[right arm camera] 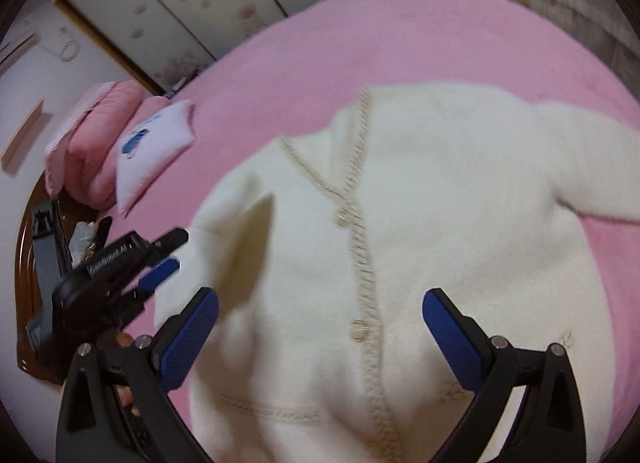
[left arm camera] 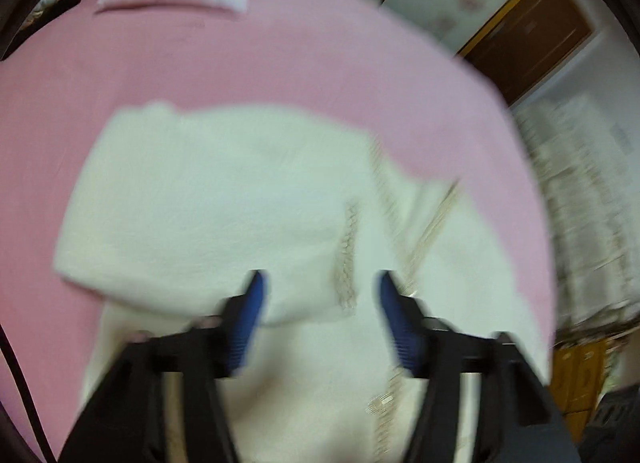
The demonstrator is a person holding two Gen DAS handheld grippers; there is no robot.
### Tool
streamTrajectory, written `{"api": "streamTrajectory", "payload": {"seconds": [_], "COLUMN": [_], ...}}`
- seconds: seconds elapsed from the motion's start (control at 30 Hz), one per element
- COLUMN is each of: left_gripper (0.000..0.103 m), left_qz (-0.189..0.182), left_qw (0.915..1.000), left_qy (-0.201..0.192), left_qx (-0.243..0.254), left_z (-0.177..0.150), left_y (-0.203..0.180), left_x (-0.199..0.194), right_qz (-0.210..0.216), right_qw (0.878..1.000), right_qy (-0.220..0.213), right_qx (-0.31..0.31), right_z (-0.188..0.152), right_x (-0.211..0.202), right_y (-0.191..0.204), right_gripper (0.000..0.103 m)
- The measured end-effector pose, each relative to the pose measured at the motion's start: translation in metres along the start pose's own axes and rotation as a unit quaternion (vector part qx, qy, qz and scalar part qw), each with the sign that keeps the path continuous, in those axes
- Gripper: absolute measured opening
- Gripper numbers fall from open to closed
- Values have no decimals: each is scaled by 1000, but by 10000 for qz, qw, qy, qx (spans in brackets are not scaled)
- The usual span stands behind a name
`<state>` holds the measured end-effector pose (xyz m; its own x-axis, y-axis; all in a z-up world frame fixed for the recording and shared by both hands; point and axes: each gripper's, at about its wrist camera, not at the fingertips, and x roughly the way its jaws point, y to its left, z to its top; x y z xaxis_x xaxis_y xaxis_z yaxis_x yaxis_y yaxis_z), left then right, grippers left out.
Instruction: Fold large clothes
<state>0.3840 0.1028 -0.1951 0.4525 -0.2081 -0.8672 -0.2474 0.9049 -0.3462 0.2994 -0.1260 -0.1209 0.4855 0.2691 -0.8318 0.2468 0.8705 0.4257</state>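
A cream-white cardigan point(left arm camera: 208, 199) with beige braided trim and buttons lies flat on the pink bed sheet point(left arm camera: 240, 55). In the left wrist view one sleeve lies folded across its body. My left gripper point(left arm camera: 322, 287) hovers open above the front of the cardigan, with nothing between its blue pads. In the right wrist view the cardigan point(right arm camera: 440, 203) fills the middle, its other sleeve stretched out to the right. My right gripper point(right arm camera: 320, 303) is open over the button line and holds nothing. The left gripper point(right arm camera: 170, 253) shows at the cardigan's left edge.
A white pillow with a blue print point(right arm camera: 154, 143) and a folded pink quilt point(right arm camera: 92, 147) lie at the head of the bed by a wooden headboard point(right arm camera: 24, 263). Floral wardrobe doors point(right arm camera: 180, 3) stand behind. A brown door point(left arm camera: 532, 35) and pale curtain point(left arm camera: 580, 203) are past the bed's right edge.
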Motion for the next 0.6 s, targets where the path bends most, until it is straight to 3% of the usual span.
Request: {"api": "streamTrajectory", "payload": {"seconds": [0.13,0.23,0.27,0.33,0.47,0.6], "left_gripper": [89,90,90,90,90,90], "left_qz": [551,981,1185,1597,1463,1293], "left_qw": [9980,9935,9911,9863,9891,9888], "left_qy": [1,298,340,176,3,-247], "left_qx": [302,500,512,387,-131,-710], "left_z": [-36,-60,-74,-80,-78,-67], "left_y": [10,50,60,87,132,156], "left_x": [-4,-6,-9,-6,4,19], "right_qz": [274,780,964,1155,1335,1056], "right_qw": [9990,9949,9930,9903,9858,9916], "right_qy": [317,591,639,721,848,595], "right_qx": [135,239,255,288,566,455], "right_z": [-3,-5,-7,-13,-20,-14], "right_x": [26,50,59,81,135,167], "right_y": [-21,-19,-15,-4,22,47], "right_gripper": [102,100,95,89,84,78]}}
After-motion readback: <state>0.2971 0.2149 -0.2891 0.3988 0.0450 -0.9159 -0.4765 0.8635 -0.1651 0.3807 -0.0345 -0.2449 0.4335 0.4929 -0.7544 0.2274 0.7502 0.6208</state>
